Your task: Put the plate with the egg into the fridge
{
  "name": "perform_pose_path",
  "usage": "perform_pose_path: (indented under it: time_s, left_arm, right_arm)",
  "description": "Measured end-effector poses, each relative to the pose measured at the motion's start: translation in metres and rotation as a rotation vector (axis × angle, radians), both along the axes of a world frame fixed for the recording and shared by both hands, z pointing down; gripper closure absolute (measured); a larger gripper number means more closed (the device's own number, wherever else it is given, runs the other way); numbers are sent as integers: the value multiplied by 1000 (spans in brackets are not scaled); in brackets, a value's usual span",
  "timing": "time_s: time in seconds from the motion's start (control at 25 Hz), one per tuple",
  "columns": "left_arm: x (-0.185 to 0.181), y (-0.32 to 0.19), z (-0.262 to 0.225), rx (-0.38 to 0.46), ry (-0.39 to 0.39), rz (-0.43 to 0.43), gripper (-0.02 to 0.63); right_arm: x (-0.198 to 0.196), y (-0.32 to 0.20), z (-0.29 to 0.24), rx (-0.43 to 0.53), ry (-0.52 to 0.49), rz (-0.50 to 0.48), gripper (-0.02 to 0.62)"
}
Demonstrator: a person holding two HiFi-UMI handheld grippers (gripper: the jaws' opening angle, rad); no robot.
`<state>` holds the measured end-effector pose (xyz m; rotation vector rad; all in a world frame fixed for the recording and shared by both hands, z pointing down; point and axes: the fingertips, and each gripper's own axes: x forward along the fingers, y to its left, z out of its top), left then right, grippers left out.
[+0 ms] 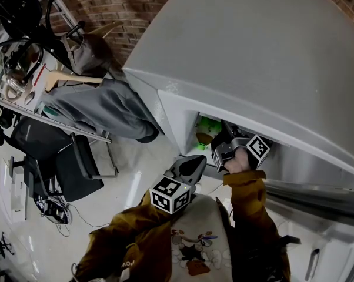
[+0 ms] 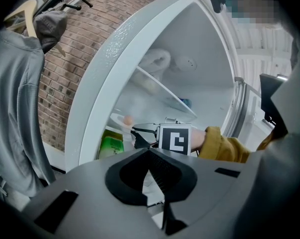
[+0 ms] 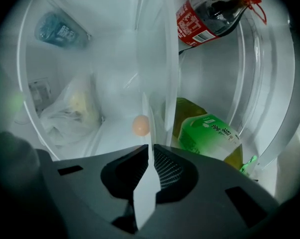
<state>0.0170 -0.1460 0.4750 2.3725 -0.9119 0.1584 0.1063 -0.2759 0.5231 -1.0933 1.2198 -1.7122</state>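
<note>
A brick wall (image 1: 130,4) backs a grey fridge (image 1: 271,51) whose door stands open, and a grey jacket (image 1: 100,107) hangs just beside it. The right gripper (image 3: 149,151) reaches into the cabinet with its fingers clamped on the rim of the white plate (image 3: 145,193). It takes the plate by the edge, probably so that the top stays free for the egg (image 3: 140,125), which sits on it a little beyond the fingertips. The plate is already inside the fridge, under a glass shelf (image 2: 165,90) and just beside a green bottle (image 3: 210,133). Whether its base rests on anything I cannot tell.

The left gripper (image 2: 150,152) hangs outside the opening, close to the person's chest. Its fingers are together on nothing, and it seems parked there to leave the narrow gap free. The plate looks near its resting place. What is left is to set it down flat before letting go, gently enough that the egg does not roll off.
</note>
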Motion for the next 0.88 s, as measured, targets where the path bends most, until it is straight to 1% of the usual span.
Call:
perform_pose_path:
  time_s: [0.12, 0.2, 0.28, 0.44, 0.6, 0.88]
  left_arm:
    - [-1, 1, -2, 2, 2, -2, 600]
    - [-2, 3, -2, 3, 3, -4, 600]
    - [-2, 5, -3, 4, 3, -4, 600]
    - [-2, 11, -4, 4, 4, -3, 600]
    - [-4, 15, -4, 6, 2, -6, 600]
    - [-5, 23, -5, 10, 2, -7, 600]
  right_arm:
    - [-1, 2, 0, -15, 0, 3, 568]
    - [-3, 4, -1, -27, 4, 3, 534]
    - [-3, 5, -3, -32, -8, 17, 485]
    - [-2, 10, -2, -49, -15, 27, 442]
    - [-4, 18, 4, -59, -12, 21, 431]
    - [-10, 29, 2, -32, 5, -8, 431]
